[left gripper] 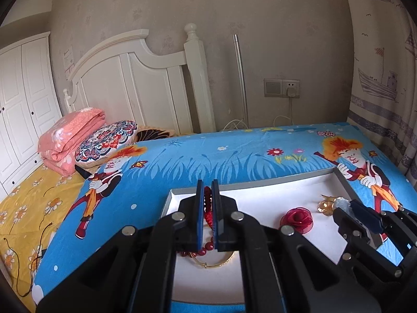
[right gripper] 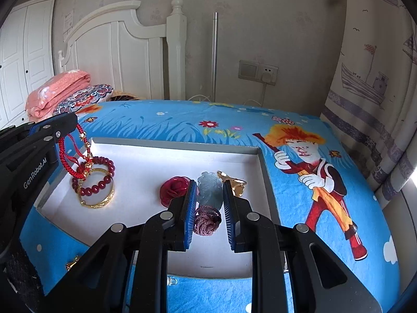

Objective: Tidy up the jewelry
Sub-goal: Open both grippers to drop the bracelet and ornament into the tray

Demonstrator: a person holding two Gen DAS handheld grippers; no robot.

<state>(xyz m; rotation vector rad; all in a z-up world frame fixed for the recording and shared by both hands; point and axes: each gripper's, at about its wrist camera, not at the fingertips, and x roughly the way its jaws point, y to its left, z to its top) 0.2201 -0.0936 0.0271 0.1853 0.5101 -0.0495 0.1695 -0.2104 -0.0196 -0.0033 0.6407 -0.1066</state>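
left claw (right gripper: pixel 66 125), marked "genrobot.ai", grips red cord bracelet (right gripper: pixel 68 156) over white tray (right gripper: pixel 146 156).

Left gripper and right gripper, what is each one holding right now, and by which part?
The left gripper pinches the red cord bracelet by its upper loop. The right gripper straddles the jade pendant but looks open, holding nothing.

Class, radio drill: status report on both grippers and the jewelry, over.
Left gripper shut on red cord bracelet, lifted over tray. Right gripper open around jade pendant. Nothing in the way.
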